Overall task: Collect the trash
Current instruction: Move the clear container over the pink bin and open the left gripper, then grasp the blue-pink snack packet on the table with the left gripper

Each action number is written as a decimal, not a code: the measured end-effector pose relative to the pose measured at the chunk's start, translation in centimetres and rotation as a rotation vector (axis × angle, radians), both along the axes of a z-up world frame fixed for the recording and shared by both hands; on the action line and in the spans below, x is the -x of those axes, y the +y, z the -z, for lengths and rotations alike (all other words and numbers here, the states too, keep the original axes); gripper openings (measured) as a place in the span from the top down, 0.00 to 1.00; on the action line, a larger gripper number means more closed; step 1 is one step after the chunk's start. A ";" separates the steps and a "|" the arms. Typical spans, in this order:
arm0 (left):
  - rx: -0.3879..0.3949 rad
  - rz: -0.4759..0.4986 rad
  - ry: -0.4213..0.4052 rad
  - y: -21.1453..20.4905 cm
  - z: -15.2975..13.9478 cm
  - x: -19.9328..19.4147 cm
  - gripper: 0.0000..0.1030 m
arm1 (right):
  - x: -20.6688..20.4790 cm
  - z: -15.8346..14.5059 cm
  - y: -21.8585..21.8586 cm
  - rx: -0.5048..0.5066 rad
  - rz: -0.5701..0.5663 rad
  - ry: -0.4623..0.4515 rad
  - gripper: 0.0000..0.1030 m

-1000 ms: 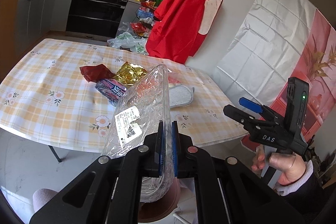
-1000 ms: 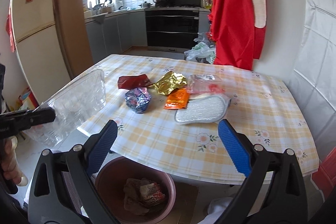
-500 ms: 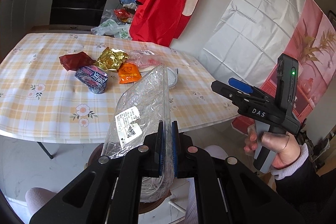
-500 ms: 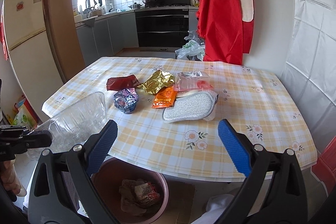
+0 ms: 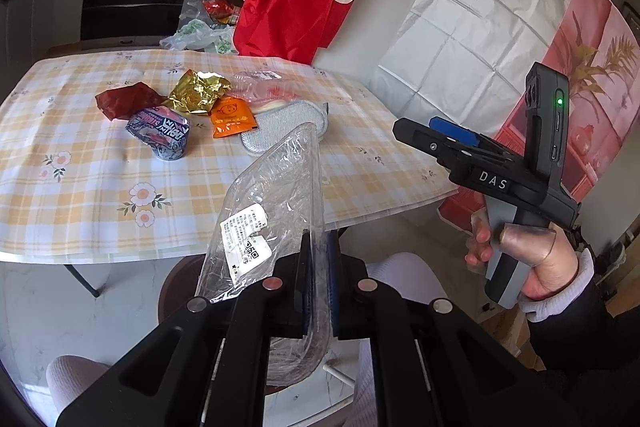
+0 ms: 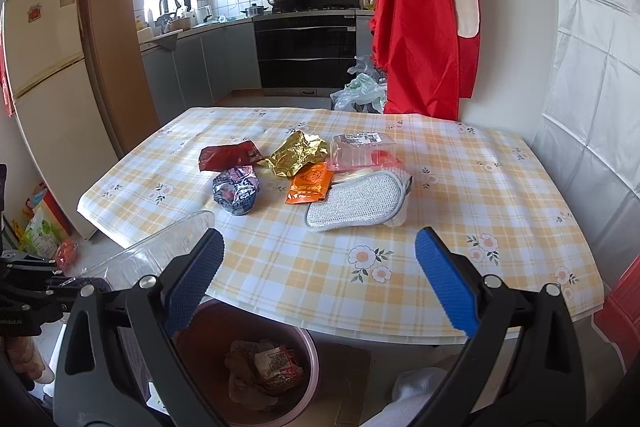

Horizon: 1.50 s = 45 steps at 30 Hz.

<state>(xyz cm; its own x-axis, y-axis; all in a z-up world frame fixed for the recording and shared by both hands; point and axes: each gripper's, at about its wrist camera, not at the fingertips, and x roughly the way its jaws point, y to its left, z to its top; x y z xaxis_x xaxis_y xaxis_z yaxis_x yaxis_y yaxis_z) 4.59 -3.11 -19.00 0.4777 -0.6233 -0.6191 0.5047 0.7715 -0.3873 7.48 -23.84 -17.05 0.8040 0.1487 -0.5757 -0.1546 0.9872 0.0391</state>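
Table-edge: tray (image 5: 276, 195) within hand-held gripper (image 5: 319, 283)

Clear plastic tray (image 5: 276, 195) pinched upright above pink bin (image 6: 308, 355); wrappers (image 6: 296, 157) on table.

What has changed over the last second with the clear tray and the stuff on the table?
The left hand-held gripper, still shut on the clear plastic tray, has carried it off the table edge, down toward the pink bin. Nothing was released. The right hand-held gripper stays open and empty; the wrappers and scrubbing pad lie unmoved.
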 end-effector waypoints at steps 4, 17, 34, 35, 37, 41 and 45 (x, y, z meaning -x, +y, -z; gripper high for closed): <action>-0.004 -0.003 0.005 0.0 0.2 -0.1 0.90 | 0.0 0.0 -0.1 0.000 0.001 0.001 0.08; -0.068 -0.168 -0.084 2.0 -0.3 -0.8 0.30 | 0.0 0.1 0.0 0.002 0.003 0.007 0.08; -0.137 -0.339 -0.095 5.4 -0.4 -4.0 0.19 | -1.3 1.4 -0.2 0.012 0.017 0.044 0.08; -0.141 -0.340 -0.094 5.4 -0.3 -4.3 0.19 | -1.5 1.5 -0.2 0.012 0.017 0.049 0.08; -0.147 -0.338 -0.089 5.4 -0.1 -4.9 0.19 | -2.0 2.0 -0.3 0.010 0.020 0.057 0.08; -0.158 -0.334 -0.075 5.3 0.6 -6.2 0.19 | -3.0 2.8 -0.5 0.005 0.022 0.074 0.08; -0.143 -0.335 -0.046 5.4 1.4 -7.8 0.19 | -4.1 3.7 -0.8 0.003 0.027 0.096 0.08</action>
<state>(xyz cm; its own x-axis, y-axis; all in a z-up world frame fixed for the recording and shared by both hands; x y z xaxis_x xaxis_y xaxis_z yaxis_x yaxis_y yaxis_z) 12.40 2.29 -20.36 0.6701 -0.3366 -0.6616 0.2297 0.9415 -0.2464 11.58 -24.62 -20.73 0.7489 0.1260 -0.6506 -0.1240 0.9911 0.0492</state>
